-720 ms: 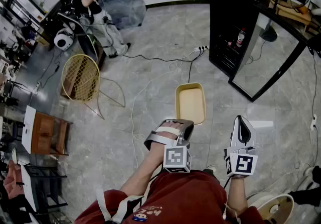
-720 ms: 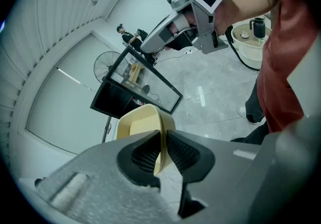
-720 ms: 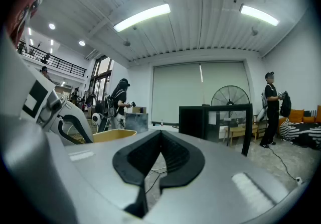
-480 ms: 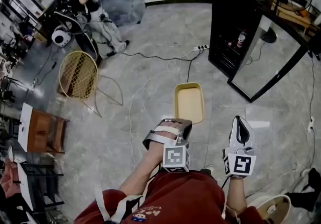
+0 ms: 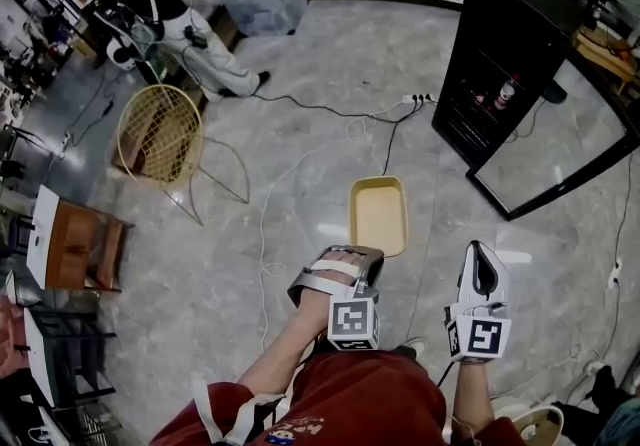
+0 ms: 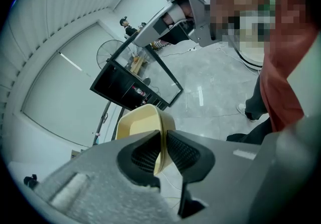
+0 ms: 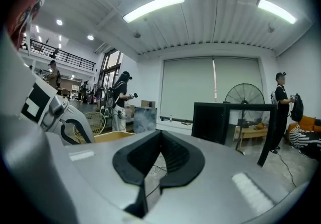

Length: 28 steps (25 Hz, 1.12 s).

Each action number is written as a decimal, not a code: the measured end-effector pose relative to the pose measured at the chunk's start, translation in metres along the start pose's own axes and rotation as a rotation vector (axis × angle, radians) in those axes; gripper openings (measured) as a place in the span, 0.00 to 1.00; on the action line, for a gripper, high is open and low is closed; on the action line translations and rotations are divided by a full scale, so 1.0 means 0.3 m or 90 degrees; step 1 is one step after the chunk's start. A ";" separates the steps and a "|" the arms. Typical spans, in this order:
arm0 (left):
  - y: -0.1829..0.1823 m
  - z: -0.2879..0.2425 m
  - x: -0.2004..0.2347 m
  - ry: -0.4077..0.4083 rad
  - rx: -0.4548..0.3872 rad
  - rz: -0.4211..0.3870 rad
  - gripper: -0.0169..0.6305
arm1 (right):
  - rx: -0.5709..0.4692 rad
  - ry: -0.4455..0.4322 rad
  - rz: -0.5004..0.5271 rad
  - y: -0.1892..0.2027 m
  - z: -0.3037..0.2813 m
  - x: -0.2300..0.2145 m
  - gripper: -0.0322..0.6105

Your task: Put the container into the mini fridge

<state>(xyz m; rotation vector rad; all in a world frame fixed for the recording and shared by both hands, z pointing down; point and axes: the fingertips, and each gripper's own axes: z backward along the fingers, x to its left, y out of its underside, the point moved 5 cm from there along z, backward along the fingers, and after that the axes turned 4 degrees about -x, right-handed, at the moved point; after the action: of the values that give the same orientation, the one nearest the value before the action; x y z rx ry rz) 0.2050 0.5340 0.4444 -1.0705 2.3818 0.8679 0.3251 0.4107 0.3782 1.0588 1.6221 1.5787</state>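
Container (image 5: 378,215), yellow, open-topped: near short wall pinched between the narrow-set jaws of the left gripper (image 5: 352,256), far rim pointing toward the mini fridge (image 5: 482,109), which stands well apart. Mini fridge, black: glass door (image 5: 560,146) swung open to its right, opening facing a stretch of marble floor (image 5: 300,264) crossed by cables (image 5: 300,115). Right gripper (image 5: 479,254): jaws closed together on nothing, held level beside the container's right edge, apart from it.

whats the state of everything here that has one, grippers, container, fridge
left gripper: shut on the container's rim
right gripper: shut, nothing between the jaws
container: empty, held by its near rim
mini fridge: door swung open
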 end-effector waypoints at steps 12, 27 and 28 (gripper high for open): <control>0.438 -0.096 0.253 -0.007 0.038 0.032 0.10 | 0.013 -0.076 0.016 -0.006 -0.492 0.280 0.05; 0.533 -0.174 0.505 -0.023 0.023 0.031 0.10 | -0.007 -0.035 0.016 -0.071 -0.721 0.243 0.05; 0.528 -0.195 0.514 -0.017 0.021 0.030 0.10 | -0.007 -0.032 0.013 -0.060 -0.734 0.228 0.05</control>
<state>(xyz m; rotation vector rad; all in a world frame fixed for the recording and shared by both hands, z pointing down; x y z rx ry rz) -0.0197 0.4950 0.4599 -0.9874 2.3996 0.8509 0.0984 0.3646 0.3848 1.1042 1.5728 1.5600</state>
